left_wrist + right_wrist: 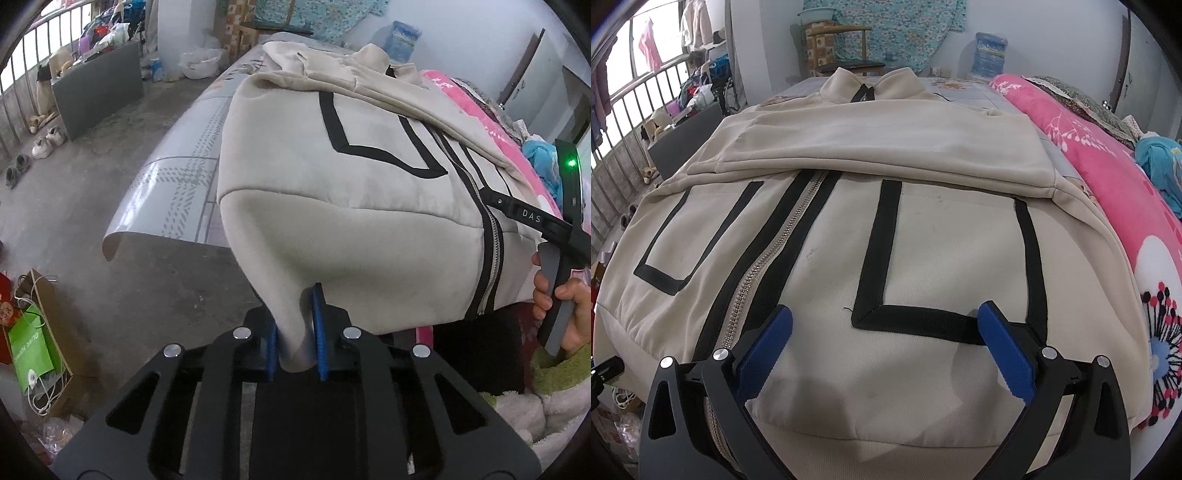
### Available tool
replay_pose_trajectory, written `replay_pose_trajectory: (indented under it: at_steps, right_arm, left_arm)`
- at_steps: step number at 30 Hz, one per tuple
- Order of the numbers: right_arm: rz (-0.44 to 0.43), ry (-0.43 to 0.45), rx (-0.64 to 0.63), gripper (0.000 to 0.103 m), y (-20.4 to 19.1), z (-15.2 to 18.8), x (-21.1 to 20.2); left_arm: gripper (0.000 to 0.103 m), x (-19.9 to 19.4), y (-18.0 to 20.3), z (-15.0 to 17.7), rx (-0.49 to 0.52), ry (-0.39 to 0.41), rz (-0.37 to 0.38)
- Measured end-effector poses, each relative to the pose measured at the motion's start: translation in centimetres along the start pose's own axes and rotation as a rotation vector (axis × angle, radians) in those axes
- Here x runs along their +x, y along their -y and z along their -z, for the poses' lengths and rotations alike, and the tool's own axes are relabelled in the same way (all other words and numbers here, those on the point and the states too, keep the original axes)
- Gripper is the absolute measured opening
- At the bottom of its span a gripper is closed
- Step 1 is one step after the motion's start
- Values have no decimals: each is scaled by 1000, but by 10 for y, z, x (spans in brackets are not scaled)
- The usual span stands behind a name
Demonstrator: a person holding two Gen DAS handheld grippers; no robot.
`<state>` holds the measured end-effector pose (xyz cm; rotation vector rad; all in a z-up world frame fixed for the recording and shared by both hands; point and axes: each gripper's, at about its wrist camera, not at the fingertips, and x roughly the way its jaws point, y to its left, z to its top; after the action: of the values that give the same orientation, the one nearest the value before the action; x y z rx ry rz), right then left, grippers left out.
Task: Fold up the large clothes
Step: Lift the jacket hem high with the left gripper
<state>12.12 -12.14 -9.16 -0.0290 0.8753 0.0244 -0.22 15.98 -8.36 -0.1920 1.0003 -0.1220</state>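
Observation:
A large beige zip jacket [923, 240] with black stripes lies front-up on a bed, its sleeves folded across the chest and collar at the far end. In the left wrist view my left gripper [297, 336] is shut on the jacket's [332, 184] bottom left hem corner and lifts it off the bed edge. My right gripper [884, 347] is open, its blue pads [764, 354] hovering just over the lower front of the jacket, right of the zip [768, 266]. The right tool's body [535, 218] shows at the right of the left wrist view; its fingertips are out of that frame.
A pink flowered quilt [1108, 177] runs along the bed's right side, with a blue cloth [1160, 158] on it. A grey patterned sheet [177, 177] hangs over the bed's left edge. On the floor to the left are bags [33, 343], shoes [44, 144] and a grey board [99, 85].

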Motion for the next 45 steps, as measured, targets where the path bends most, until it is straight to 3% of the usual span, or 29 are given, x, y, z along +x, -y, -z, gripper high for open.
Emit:
replay_pose_trajectory:
  at_steps: [23,31,38,45]
  right_arm:
    - [-33,-22,0,97,5,8,-9]
    - [-114,-42,52,97,22,35,-39]
    - [-84,-114,14,97,30,75,-64]
    - [-78,-175,145,95,80,106,-86]
  left_arm:
    - [15,5,7,2,37,-7,-52]
    - [15,4,7,4,42,-1,-42]
    - [15,3,4,6,38,6,-24]
    - [15,3,3,5,36,2,-18]
